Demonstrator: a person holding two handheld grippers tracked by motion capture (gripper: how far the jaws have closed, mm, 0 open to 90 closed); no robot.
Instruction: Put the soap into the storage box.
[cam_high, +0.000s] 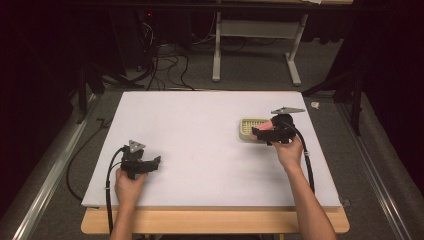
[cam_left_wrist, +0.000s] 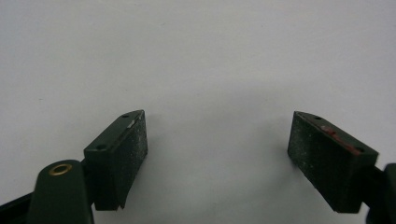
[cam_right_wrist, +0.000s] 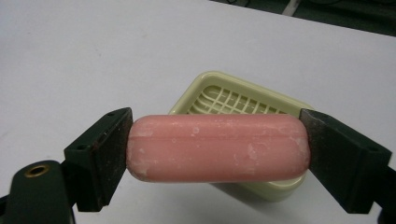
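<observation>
Right tongs (cam_right_wrist: 217, 147): clamped on the pink soap bar (cam_right_wrist: 217, 148), one black pad pressed on each short end, so the bar spans the whole gap lengthwise. In the high view these tongs (cam_high: 261, 134) sit around 3 o'clock on the worktop (cam_high: 200, 130), held by the person's right hand (cam_high: 289, 150).

Soap bar: lifted, not resting on anything as far as I can tell. In the right gripper view it hangs level between the pads, with whitish scuffs on its surface. In the high view you just get a bit of pink (cam_high: 263, 126) poking out at the tongs.

Soap dish (cam_right_wrist: 233, 100): cream coloured, with a grid of ribs in the bottom. It sits on the worktop right behind and under the bar, toward 12 o'clock from it in the right gripper view. The bar covers the dish's near edge. In the high view the dish (cam_high: 248, 127) is just at 9 o'clock of the right tongs.

Left tongs (cam_left_wrist: 217, 149): spread wide with nothing between the pads, just bare white worktop. In the high view they (cam_high: 155, 162) are around 7 o'clock on the worktop, well apart from the soap and the dish, held by the left hand (cam_high: 129, 182).
</observation>
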